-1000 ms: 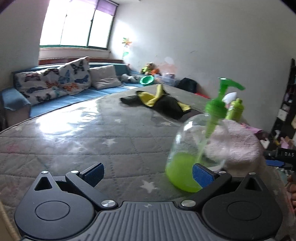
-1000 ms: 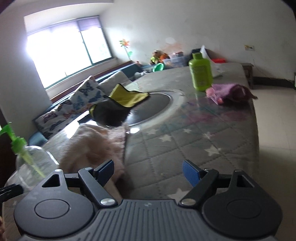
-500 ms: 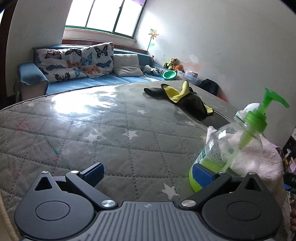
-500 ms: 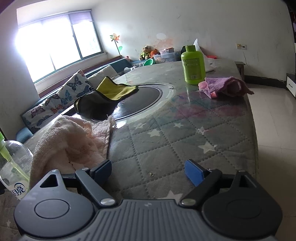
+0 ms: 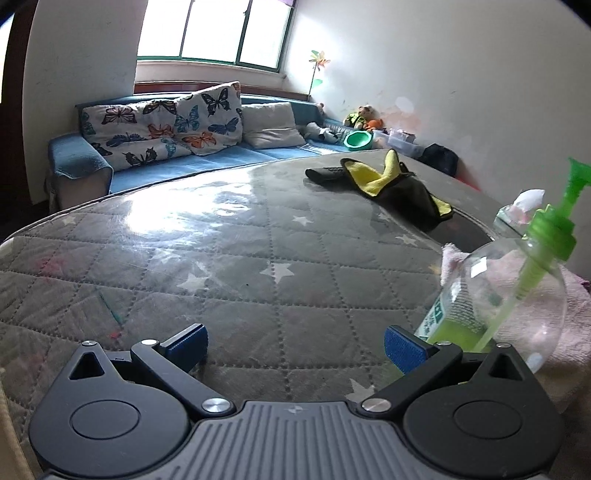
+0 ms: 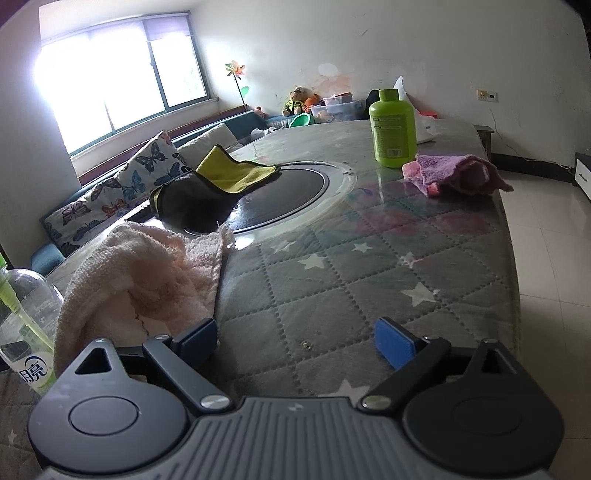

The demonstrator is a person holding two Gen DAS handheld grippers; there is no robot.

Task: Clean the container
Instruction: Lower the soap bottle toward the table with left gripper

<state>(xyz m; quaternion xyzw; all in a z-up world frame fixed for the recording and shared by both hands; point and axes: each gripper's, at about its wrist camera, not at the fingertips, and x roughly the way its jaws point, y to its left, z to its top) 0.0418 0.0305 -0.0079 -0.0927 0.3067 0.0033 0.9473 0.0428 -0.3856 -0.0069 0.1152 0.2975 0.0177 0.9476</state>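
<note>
Left wrist view: the left claw (image 5: 294, 345) is spread wide and holds nothing. The pump bottle (image 5: 498, 302), clear with green liquid at the bottom and a green pump, stands just beyond its right finger, outside the gap. A pink towel (image 5: 576, 317) lies bunched behind the bottle.

In the right wrist view the right claw (image 6: 295, 341) is also wide and empty, low over the counter (image 6: 369, 280). The towel lies just past its left finger, and the bottle stands at the far left edge.

The counter wears a grey quilted cover with white stars. It carries a black and yellow cloth (image 6: 214, 184), a green bottle (image 6: 392, 127) and a purple cloth (image 6: 458, 174). A blue sofa (image 5: 207, 162) sits under the window (image 5: 214, 31).
</note>
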